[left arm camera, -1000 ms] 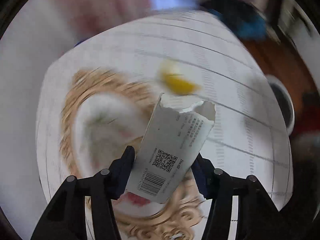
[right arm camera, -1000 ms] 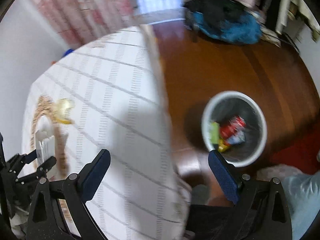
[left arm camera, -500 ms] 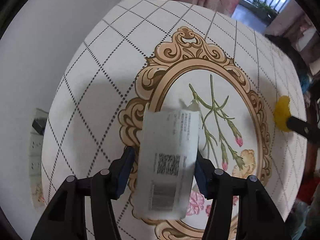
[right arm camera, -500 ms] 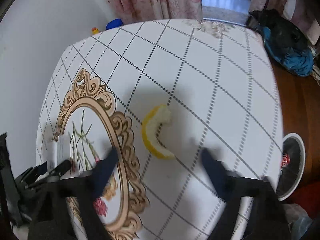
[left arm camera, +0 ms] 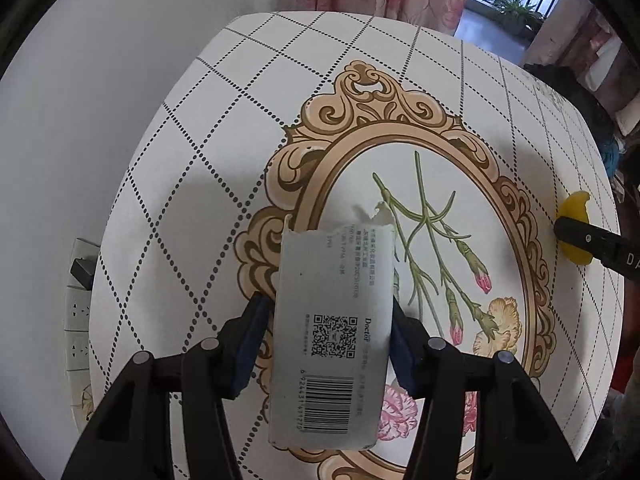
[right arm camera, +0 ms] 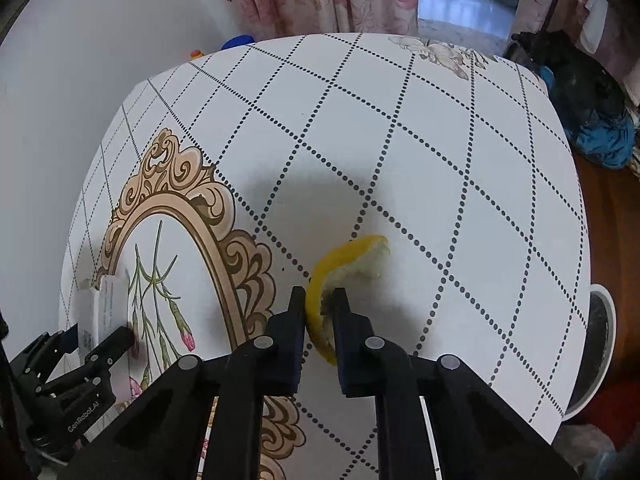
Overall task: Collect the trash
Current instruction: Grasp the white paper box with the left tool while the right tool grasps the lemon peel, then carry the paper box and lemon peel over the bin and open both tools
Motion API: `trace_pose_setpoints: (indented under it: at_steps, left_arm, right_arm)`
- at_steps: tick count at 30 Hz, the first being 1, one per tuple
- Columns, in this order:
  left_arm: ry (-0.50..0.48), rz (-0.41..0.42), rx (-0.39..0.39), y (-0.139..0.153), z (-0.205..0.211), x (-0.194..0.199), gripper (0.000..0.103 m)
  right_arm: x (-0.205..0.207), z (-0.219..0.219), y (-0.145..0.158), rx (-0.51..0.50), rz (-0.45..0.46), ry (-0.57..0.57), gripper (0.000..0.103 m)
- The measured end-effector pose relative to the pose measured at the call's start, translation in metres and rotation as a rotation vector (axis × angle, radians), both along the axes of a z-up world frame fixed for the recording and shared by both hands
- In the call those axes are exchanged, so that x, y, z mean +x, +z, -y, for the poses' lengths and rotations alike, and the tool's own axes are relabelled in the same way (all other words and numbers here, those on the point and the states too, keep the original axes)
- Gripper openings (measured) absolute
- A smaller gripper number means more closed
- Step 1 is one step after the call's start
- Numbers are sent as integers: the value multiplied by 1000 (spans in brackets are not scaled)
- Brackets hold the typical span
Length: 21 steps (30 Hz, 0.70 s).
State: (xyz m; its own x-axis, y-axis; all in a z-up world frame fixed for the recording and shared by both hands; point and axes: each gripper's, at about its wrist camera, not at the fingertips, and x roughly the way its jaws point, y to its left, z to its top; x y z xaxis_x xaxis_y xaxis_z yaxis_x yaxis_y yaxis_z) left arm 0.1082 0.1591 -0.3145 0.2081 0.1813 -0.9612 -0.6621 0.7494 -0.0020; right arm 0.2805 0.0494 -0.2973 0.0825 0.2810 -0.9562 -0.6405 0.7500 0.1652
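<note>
Your left tongs (left arm camera: 328, 344) grip a torn grey carton (left arm camera: 332, 332) above the bench (left arm camera: 224, 128), over its printed floral oval. Your right tongs (right arm camera: 318, 312) pinch a yellow peel (right arm camera: 340, 268), perhaps lemon, seemingly touching the bench. The white bin (right arm camera: 600, 344) stands beyond the bench's right edge.

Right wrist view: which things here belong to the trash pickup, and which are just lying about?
Job:
- lemon peel, pinched in the right hand-held gripper
- torn carton, clamped in the left hand-held gripper
- white bin, on the floor right of the table

Lying about:
- blue and black bundle on the floor
- blue object behind the table
</note>
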Motion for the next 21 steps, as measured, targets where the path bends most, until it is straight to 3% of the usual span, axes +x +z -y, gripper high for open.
trace_pose_setpoints:
  at_steps: [1, 8, 12, 21]
  left_arm:
    - [4, -1, 7, 3, 1, -1, 43]
    - [-20, 35, 71, 31, 20, 1, 43]
    - [-58, 104, 92, 66, 50, 7, 43]
    - [-245, 255, 112, 148, 152, 71, 43]
  right_arm:
    - [0, 1, 1, 6, -3, -2, 12]
    - [-5, 22, 26, 80, -3, -14, 11]
    - [-5, 49, 49, 131, 9, -35, 11]
    - [29, 167, 123, 247, 95, -159, 11]
